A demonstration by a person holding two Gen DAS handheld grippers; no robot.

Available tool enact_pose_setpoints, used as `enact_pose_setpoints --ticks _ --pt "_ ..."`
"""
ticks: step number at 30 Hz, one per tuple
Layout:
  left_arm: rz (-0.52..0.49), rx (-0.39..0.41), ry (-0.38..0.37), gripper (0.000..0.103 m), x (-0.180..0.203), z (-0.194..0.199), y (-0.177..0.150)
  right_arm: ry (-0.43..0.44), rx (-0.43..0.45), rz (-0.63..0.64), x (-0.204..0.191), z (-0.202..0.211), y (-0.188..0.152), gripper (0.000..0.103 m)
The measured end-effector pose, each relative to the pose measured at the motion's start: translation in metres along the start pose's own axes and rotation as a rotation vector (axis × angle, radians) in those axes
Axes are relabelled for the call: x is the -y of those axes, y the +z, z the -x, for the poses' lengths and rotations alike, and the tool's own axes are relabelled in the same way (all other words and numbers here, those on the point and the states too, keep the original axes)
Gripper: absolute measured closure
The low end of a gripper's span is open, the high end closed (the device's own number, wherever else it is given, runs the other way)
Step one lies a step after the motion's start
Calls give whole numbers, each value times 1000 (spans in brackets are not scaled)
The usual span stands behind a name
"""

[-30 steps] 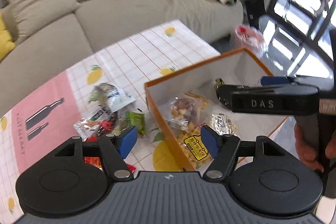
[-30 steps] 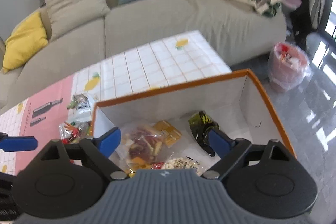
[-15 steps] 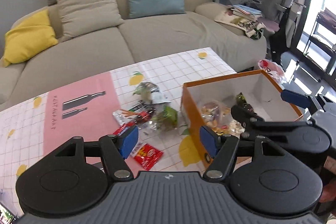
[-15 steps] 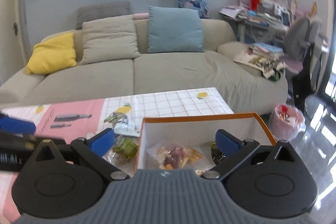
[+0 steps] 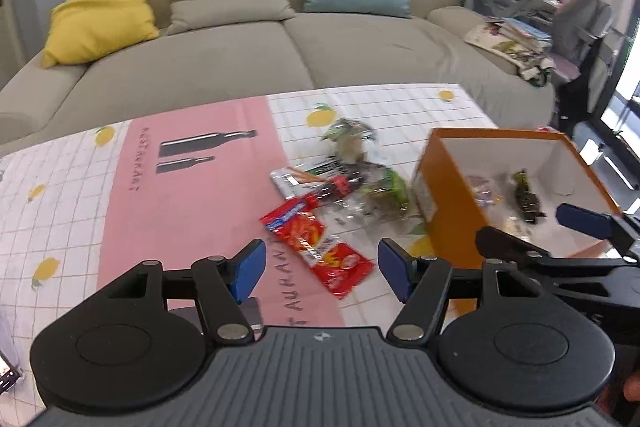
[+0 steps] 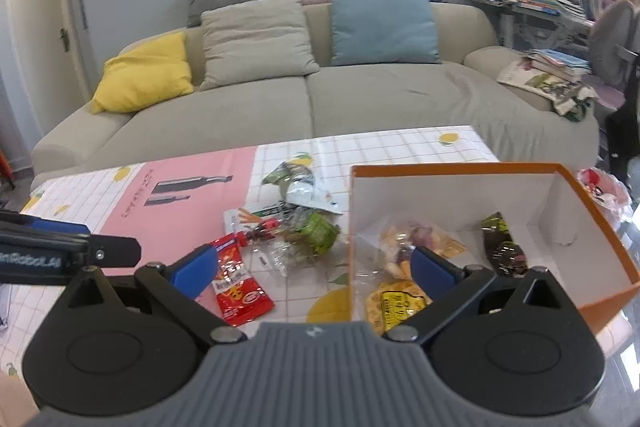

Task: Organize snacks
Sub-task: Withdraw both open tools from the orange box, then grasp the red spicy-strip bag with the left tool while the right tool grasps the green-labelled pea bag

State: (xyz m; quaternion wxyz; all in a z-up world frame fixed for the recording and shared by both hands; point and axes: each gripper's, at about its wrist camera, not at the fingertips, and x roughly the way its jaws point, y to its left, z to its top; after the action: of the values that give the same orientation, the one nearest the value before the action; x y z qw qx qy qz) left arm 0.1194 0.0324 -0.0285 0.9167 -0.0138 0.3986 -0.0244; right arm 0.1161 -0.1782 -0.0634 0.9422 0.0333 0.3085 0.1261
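An orange box (image 5: pixel 452 203) (image 6: pixel 592 211) with a white inside stands on the table's right side and holds several snack packs, among them a yellow pack (image 6: pixel 394 303) and a dark pack (image 6: pixel 502 247). Loose snacks lie left of it: a red packet (image 5: pixel 320 247) (image 6: pixel 236 283), a green packet (image 5: pixel 386 189) (image 6: pixel 316 233) and a white-green bag (image 6: pixel 298 183). My left gripper (image 5: pixel 318 269) is open and empty above the red packet. My right gripper (image 6: pixel 310 267) is open and empty, over the box's left wall.
The table wears a pink and white lemon-print cloth (image 5: pixel 192 187). A beige sofa (image 6: pixel 304 99) with yellow, beige and blue cushions stands behind it. A cluttered desk and chair (image 5: pixel 576 23) are at the right. A phone (image 5: pixel 8 375) lies at the table's near left.
Both grippers pulled back and up from the box and swung left. The view widened from the box interior to the whole table. Both stayed open and empty.
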Motion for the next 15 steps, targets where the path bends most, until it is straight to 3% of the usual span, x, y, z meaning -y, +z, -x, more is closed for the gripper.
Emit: enact_pose_setpoints --ticks 2,5,9,15 --pt "6 -15 10 28 -8 -8 -2 12 -2 16 -6 -6 -2 5" --pt "10 -39 -10 28 -19 -19 -6 22 -30 59 -18 -17 -7 25" --pt "41 -88 -61 33 -28 -38 -11 20 -74 102 -29 -33 -14 44" --pt "74 -152 -83 33 -31 -67 -10 -19 -111 164 -44 -58 -25 54"
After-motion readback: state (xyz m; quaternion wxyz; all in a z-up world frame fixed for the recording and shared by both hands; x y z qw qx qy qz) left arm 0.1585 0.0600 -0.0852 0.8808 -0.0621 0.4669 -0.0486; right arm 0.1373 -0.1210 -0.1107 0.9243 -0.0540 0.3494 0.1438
